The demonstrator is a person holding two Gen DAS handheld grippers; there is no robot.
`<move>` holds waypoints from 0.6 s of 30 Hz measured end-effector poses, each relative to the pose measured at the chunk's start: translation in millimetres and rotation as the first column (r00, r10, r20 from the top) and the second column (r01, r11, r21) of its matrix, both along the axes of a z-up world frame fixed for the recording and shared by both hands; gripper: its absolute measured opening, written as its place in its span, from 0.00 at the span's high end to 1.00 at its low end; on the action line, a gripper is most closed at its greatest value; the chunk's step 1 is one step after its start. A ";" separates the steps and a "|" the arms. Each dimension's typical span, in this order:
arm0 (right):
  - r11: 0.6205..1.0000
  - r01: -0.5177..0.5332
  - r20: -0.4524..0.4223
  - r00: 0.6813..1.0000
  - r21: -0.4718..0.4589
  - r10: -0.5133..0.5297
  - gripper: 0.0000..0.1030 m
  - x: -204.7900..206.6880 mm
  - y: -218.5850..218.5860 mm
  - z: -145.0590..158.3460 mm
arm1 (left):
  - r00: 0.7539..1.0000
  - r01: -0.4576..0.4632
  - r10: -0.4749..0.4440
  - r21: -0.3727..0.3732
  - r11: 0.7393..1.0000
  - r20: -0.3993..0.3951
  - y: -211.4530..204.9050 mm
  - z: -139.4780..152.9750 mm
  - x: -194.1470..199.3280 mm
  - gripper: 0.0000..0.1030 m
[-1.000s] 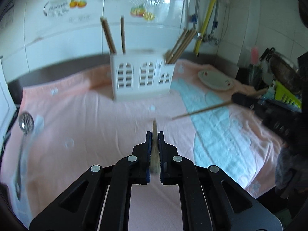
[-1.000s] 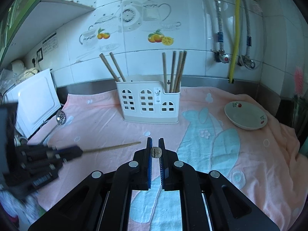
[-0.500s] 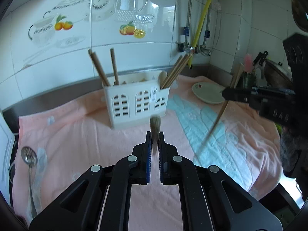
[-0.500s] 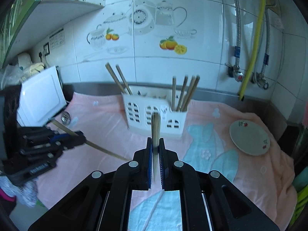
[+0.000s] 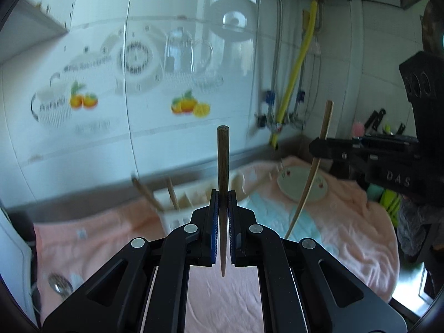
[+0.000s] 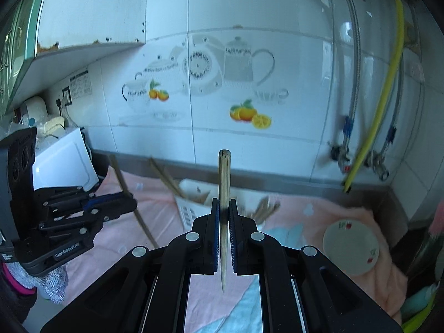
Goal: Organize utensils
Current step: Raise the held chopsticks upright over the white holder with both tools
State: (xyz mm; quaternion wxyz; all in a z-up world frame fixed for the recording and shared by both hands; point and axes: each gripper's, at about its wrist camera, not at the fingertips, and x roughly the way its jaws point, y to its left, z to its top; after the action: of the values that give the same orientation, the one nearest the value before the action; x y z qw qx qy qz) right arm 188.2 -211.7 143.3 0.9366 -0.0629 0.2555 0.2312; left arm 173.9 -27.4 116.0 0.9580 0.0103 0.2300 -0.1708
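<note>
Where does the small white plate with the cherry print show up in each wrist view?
Left wrist view: the plate lies right of centre on the pink cloth, behind the chopstick held by the right gripper.
Right wrist view: the plate sits at lower right, near the cloth's edge.
Shared landmark: the yellow hose on the tiled wall.

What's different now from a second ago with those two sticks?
Both grippers have lifted and tilted up. The left gripper has turned its chopstick from lying level to upright, and the right gripper has done the same with its chopstick. Neither let go. The white holder, small plate and pink cloth stayed put.
</note>
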 end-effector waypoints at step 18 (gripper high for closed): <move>0.995 0.073 0.066 0.995 0.066 -0.077 0.94 85.8 10.0 60.3 | 0.984 -0.151 0.153 -0.030 0.988 0.091 24.9 54.0 94.6 0.95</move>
State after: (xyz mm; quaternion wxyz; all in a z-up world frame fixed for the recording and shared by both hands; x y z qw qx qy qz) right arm 274.0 -201.7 203.6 0.9544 -0.0315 0.2179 0.2014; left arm 268.5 -2.5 170.0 0.9780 -0.0101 0.1833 -0.0992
